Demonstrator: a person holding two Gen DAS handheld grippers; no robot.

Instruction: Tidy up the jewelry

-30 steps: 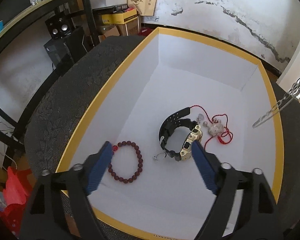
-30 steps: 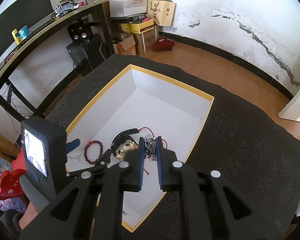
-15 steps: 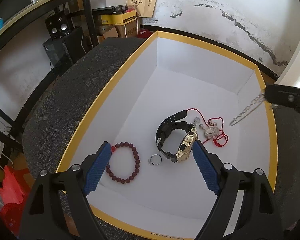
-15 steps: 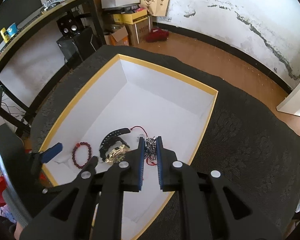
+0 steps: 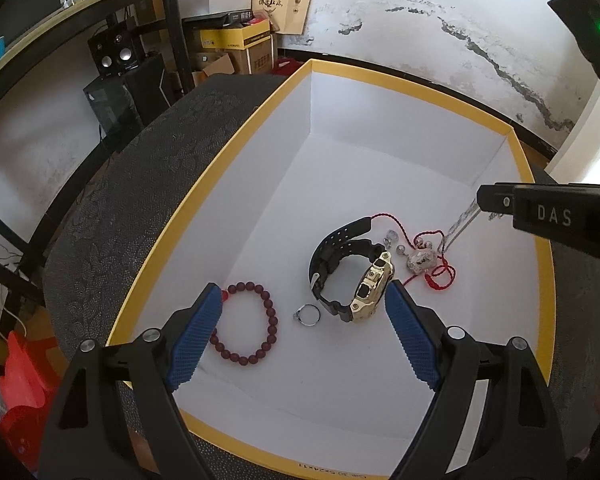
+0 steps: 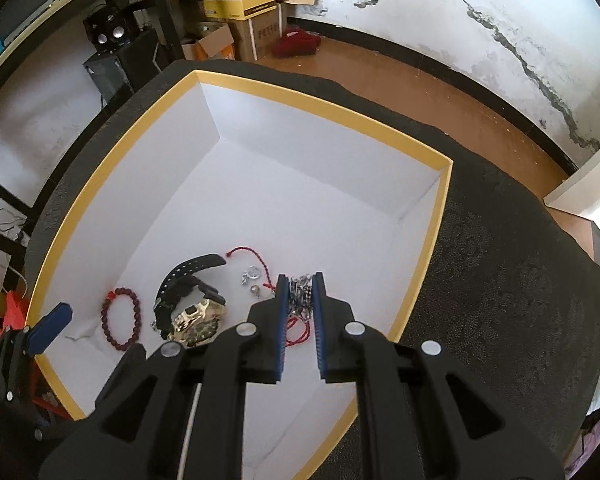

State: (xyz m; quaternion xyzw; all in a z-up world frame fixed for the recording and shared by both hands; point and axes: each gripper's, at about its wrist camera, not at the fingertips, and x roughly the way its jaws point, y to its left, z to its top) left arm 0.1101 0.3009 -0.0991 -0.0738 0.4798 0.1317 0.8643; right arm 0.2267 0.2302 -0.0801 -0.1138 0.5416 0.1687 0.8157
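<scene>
The upper end of the silver chain [image 5: 462, 222] is hidden inside the closed tips of the right gripper [image 6: 300, 286]; in the right wrist view only a bunched section shows between the blue pads. The red cord [image 5: 432, 258] is partly covered there by the gripper fingers. The charm [image 5: 420, 260] on the cord is too small to identify. The near rim of the box [image 5: 236, 144] is cut off by the left gripper [image 5: 302, 312] body. The watch [image 5: 360, 276] dial is unreadable.
</scene>
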